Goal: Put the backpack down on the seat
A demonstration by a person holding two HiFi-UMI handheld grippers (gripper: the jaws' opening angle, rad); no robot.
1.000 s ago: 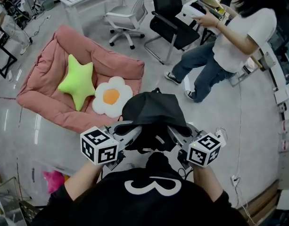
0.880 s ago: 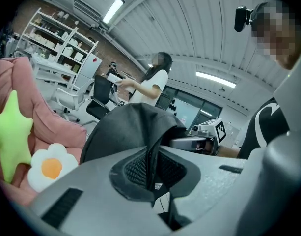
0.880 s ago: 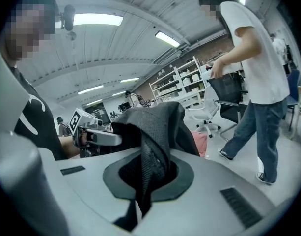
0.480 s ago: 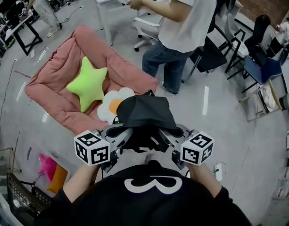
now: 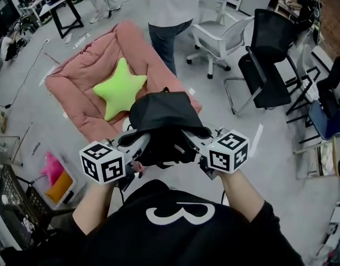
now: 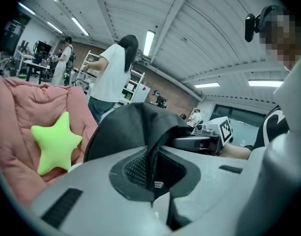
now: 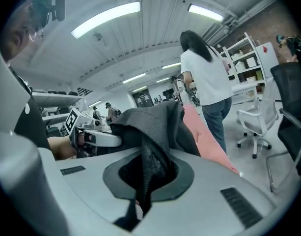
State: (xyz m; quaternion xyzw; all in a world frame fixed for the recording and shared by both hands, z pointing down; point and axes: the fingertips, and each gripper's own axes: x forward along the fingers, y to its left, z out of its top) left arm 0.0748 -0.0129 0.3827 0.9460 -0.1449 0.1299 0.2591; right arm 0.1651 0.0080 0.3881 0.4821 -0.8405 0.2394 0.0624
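Observation:
A black backpack (image 5: 161, 115) hangs in the air in front of me, held from both sides. My left gripper (image 5: 137, 144) is shut on one of its straps, the mesh webbing pinched between the jaws (image 6: 151, 168). My right gripper (image 5: 194, 140) is shut on another strap (image 7: 145, 173). The pink cushioned seat (image 5: 81, 76) lies on the floor just beyond the backpack, with a green star pillow (image 5: 118, 88) on it. The backpack covers the seat's near right corner. The star pillow (image 6: 54, 142) and the pink seat (image 6: 17, 107) also show in the left gripper view.
A person (image 5: 170, 10) in a white shirt and jeans stands at the seat's far edge. A white office chair (image 5: 219, 43) and a black chair (image 5: 269, 65) stand to the right. A bin with pink and orange items (image 5: 54, 176) sits at the lower left.
The head view has swung round, so the seat now lies straight ahead and closer. The backpack now hides the flower pillow. Both grippers keep their hold on the straps.

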